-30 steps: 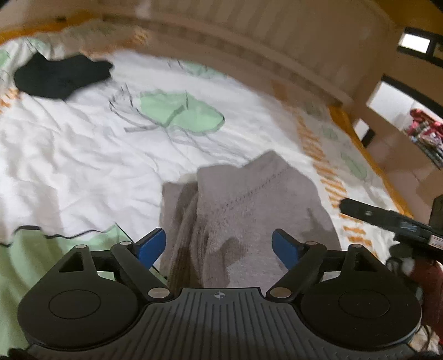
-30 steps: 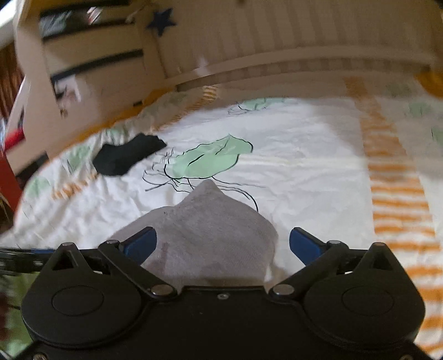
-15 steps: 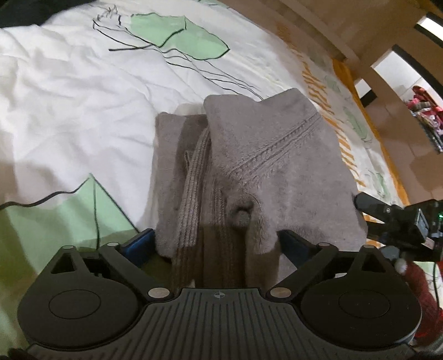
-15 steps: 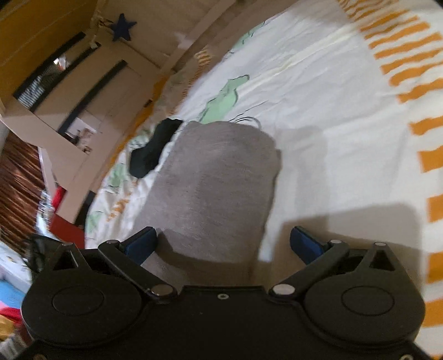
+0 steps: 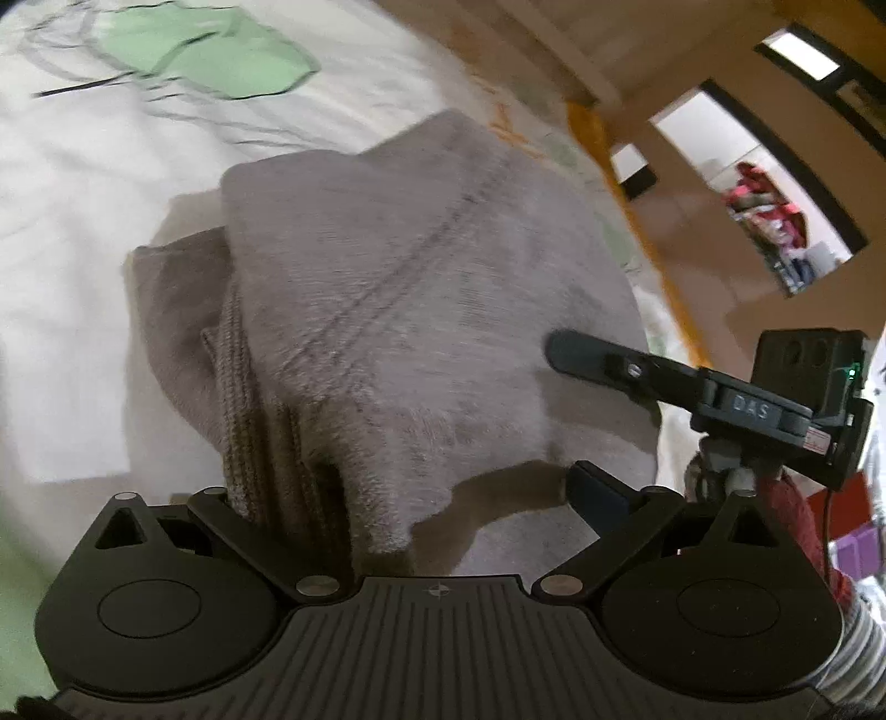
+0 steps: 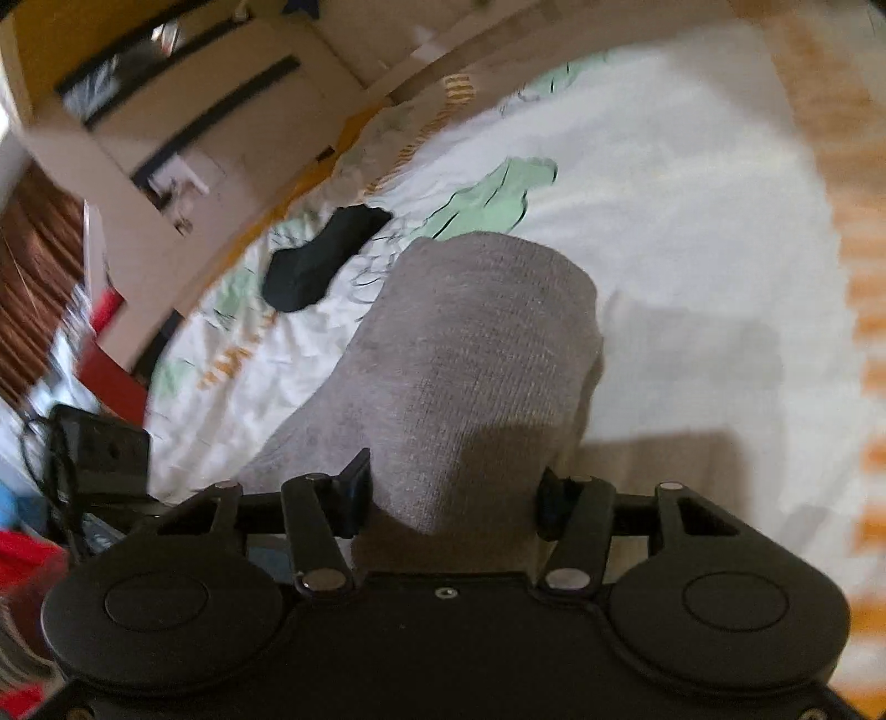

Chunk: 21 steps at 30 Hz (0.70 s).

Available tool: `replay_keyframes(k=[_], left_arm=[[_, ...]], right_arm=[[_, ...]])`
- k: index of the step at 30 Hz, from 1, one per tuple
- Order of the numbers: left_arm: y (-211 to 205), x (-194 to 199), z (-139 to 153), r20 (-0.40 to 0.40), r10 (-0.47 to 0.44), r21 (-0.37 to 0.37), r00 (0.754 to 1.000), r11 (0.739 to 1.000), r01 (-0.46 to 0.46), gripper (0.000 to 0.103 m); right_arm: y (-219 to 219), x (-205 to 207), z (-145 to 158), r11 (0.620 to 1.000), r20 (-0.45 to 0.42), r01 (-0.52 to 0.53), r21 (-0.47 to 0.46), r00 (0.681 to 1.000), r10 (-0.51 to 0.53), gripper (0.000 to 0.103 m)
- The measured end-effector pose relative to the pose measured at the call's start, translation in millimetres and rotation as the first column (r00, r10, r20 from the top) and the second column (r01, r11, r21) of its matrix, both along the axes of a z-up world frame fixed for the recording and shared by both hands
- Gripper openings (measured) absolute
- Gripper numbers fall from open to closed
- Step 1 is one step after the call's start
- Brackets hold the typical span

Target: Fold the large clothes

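Observation:
A folded grey knit sweater (image 5: 421, 310) lies on the white bedsheet (image 5: 66, 221). My left gripper (image 5: 398, 493) straddles its near edge with the jaws wide apart; the left finger is hidden under the ribbed hem. My right gripper (image 6: 451, 493) has closed in on the sweater's (image 6: 476, 354) near end, with the thick fold pinched between its fingers. In the left wrist view the right gripper (image 5: 559, 415) has one finger above and one below the sweater's right side.
A black garment (image 6: 321, 255) lies on the sheet beyond the sweater, to the left. The bed's wooden rail (image 6: 421, 50) runs behind. Cupboards and shelves (image 5: 775, 221) stand past the bed's right edge.
Both grippers moved forward onto the sweater. The right gripper's jaws closed from wide open onto the sweater's end. The left gripper's jaws stayed wide.

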<state>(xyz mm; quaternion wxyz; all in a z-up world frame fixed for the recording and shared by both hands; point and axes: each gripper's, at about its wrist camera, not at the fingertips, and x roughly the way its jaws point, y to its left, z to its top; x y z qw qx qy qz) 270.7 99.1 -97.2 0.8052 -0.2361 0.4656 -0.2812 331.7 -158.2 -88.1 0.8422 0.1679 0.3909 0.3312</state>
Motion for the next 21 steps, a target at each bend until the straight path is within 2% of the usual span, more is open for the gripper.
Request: replay_keyframes(k=[4, 8, 10, 13, 16, 18, 21], left_arm=[[-44.5, 37.7, 2.1, 0.046, -0.014, -0.027, 0.999, 1.0, 0.015, 0.102], [-88.7, 77.6, 6.4, 0.118, -0.014, 0.027, 0.993, 1.0, 0.011, 0.1], [-99.1, 84.9, 3.4, 0.136, 0.005, 0.056, 0.991, 0.998, -0.013, 0.1], [-103.0, 81.6, -8.1, 0.135, 0.066, 0.116, 0.989, 0.99, -0.082, 0.096], [-102.3, 66.2, -12.5, 0.19, 0.069, 0.143, 0.979, 0.985, -0.097, 0.095], [-103.2, 53.5, -9.3, 0.222, 0.049, 0.188, 0.974, 0.978, -0.092, 0.095], [-100.8, 37.7, 0.0, 0.245, 0.064, 0.206, 0.967, 0.972, -0.117, 0.095]], right_arm=[[-27.1, 21.4, 24.9, 0.988, 0.089, 0.047, -0.146, 0.995, -0.034, 0.06], [-58.5, 49.8, 33.2, 0.962, 0.129, 0.136, -0.237, 0.986, -0.108, 0.06], [-71.5, 61.8, 30.4, 0.943, 0.146, 0.185, -0.278, 0.978, -0.149, 0.061], [-81.0, 73.2, 12.3, 0.926, 0.123, 0.216, -0.309, 0.975, -0.187, 0.063], [-79.7, 69.8, -5.7, 0.916, 0.148, 0.233, -0.328, 0.97, -0.194, 0.068], [-82.1, 64.0, -8.9, 0.915, 0.161, 0.263, -0.307, 0.962, -0.222, 0.073], [-82.8, 57.4, -0.5, 0.898, 0.21, 0.28, -0.339, 0.953, -0.218, 0.082]])
